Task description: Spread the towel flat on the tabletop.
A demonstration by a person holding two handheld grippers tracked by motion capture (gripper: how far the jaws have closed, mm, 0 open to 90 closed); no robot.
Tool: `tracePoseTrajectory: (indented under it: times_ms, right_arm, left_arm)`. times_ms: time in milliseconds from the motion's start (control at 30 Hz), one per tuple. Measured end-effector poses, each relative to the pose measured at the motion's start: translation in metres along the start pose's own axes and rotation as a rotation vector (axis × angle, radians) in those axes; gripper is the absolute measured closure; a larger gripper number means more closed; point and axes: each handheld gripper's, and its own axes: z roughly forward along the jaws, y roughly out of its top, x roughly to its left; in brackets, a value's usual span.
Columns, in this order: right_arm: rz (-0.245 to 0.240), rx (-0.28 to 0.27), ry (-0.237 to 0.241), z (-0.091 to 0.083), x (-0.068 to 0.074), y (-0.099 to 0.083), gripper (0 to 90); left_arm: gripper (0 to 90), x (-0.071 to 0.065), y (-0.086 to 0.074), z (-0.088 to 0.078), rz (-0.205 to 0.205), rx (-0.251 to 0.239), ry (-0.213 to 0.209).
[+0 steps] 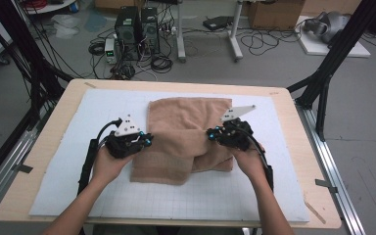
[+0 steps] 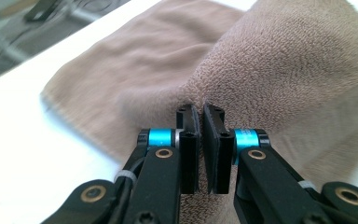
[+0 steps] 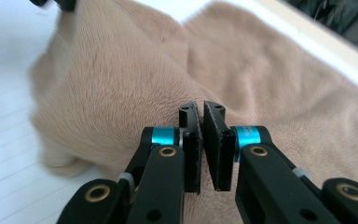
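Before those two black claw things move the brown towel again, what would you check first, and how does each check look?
1. Left gripper closed: ok, its jaws stand nearly together.
2. Left gripper actually pinching the tan terry towel: cannot tell; cloth lies right at the jaw tips, but none is plainly seen between them.
3. Right gripper closed: ok, its jaws stand nearly together.
4. Right gripper pinching the towel: cannot tell, for the same reason.
5. Towel fully on the white gridded mat: ok.
6. Fold tidy: not ok; the near right part is bunched, with one layer draped over another.
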Motion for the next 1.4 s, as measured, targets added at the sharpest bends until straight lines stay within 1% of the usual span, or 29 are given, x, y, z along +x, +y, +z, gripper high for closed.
tracePoseTrajectory:
  times_ms: [33, 100, 167, 200, 267, 300, 333, 367, 467, 533, 567, 600, 633, 700, 767, 800, 867, 933, 1000, 1033, 1100, 1133, 1167, 1233, 1333, 1367, 1400]
  right_arm:
    - [0.013, 0.011, -0.002, 0.009, -0.005, 0.0, 84.8]
    - [0.03, 0.031, -0.009, 0.025, -0.011, -0.002, 80.9]
    - [0.047, 0.052, -0.014, 0.034, -0.016, -0.004, 73.5]
    - [0.061, 0.052, -0.017, 0.034, -0.017, -0.005, 70.0]
    - [0.066, 0.032, -0.009, 0.028, -0.016, -0.006, 66.6]
    - [0.054, 0.016, -0.015, 0.021, -0.013, -0.005, 65.2]
    - [0.052, -0.002, -0.016, 0.014, -0.009, -0.005, 63.8]
    - [0.045, -0.021, -0.015, 0.007, -0.006, -0.005, 63.5]
    - [0.019, -0.061, -0.011, -0.014, 0.01, -0.008, 63.1]
    - [0.0, -0.07, -0.008, -0.023, 0.021, -0.013, 62.3]
    - [-0.014, -0.073, -0.015, -0.026, 0.027, -0.016, 62.2]
    - [-0.02, -0.076, -0.008, -0.029, 0.031, -0.019, 62.2]
    - [-0.015, -0.077, 0.007, -0.03, 0.036, -0.022, 62.3]
    - [-0.029, -0.075, 0.008, -0.03, 0.044, -0.029, 62.2]
    - [-0.033, -0.068, 0.01, -0.027, 0.051, -0.037, 61.5]
    - [-0.033, -0.064, 0.013, -0.024, 0.053, -0.041, 61.5]
    - [-0.022, -0.05, 0.024, -0.016, 0.057, -0.048, 61.2]
    - [-0.013, -0.026, 0.035, -0.006, 0.058, -0.055, 61.2]
    - [0.002, -0.009, 0.044, 0.004, 0.058, -0.06, 61.2]
    - [0.004, 0.001, 0.042, 0.01, 0.057, -0.061, 61.2]
    - [0.006, 0.025, 0.032, 0.02, 0.056, -0.064, 61.1]
    - [0.005, 0.035, 0.027, 0.025, 0.055, -0.065, 61.3]
    - [0.005, 0.047, 0.025, 0.029, 0.054, -0.065, 61.6]
    - [0.005, 0.055, 0.015, 0.035, 0.053, -0.066, 63.9]
    - [-0.016, 0.065, -0.002, 0.037, 0.052, -0.065, 70.9]
    - [-0.021, 0.065, 0.0, 0.038, 0.052, -0.065, 73.1]
    - [-0.02, 0.067, 0.007, 0.038, 0.051, -0.065, 75.5]
  left_arm:
    - [84.9, 0.006, -0.003, 0.007, -0.023, 0.015, 0.003]
    - [84.7, 0.013, -0.007, 0.019, -0.044, 0.05, 0.012]
    - [83.3, 0.015, -0.009, 0.026, -0.06, 0.07, 0.008]
    - [80.8, 0.016, -0.009, 0.026, -0.062, 0.078, 0.005]
    - [75.8, 0.015, -0.009, 0.022, -0.063, 0.067, -0.008]
    - [73.0, 0.014, -0.008, 0.018, -0.054, 0.064, -0.01]
    - [69.1, 0.013, -0.007, 0.014, -0.06, 0.056, -0.003]
    - [66.3, 0.013, -0.007, 0.01, -0.061, 0.042, -0.007]
    - [64.2, 0.009, -0.007, -0.005, -0.05, 0.011, -0.017]
    - [63.3, 0.004, -0.011, -0.013, -0.04, -0.001, -0.019]
    - [62.2, 0.002, -0.013, -0.016, -0.032, -0.002, -0.02]
    - [62.1, -0.001, -0.016, -0.018, -0.028, -0.004, -0.024]
    - [61.8, -0.003, -0.02, -0.02, -0.022, 0.001, -0.031]
    - [61.1, -0.008, -0.027, -0.022, -0.002, 0.011, -0.046]
    - [60.6, -0.012, -0.035, -0.021, 0.002, 0.023, -0.062]
    - [60.2, -0.013, -0.039, -0.02, 0.007, 0.028, -0.063]
    - [58.3, -0.014, -0.047, -0.016, -0.008, 0.041, -0.072]
    - [56.6, -0.014, -0.053, -0.01, -0.011, 0.074, -0.084]
    - [56.9, -0.013, -0.057, -0.003, -0.018, 0.094, -0.1]
    - [57.6, -0.013, -0.059, 0.0, -0.018, 0.112, -0.108]
    - [58.4, -0.015, -0.061, 0.009, -0.003, 0.161, -0.107]
    - [59.6, -0.015, -0.062, 0.012, 0.0, 0.173, -0.107]
    - [60.3, -0.015, -0.062, 0.012, -0.006, 0.16, -0.108]
    - [63.2, -0.014, -0.062, 0.013, -0.012, 0.159, -0.11]
    - [67.6, -0.014, -0.062, 0.013, -0.003, 0.154, -0.112]
    - [73.5, -0.016, -0.061, 0.013, 0.005, 0.154, -0.117]
    - [76.6, -0.018, -0.061, 0.014, 0.019, 0.155, -0.113]
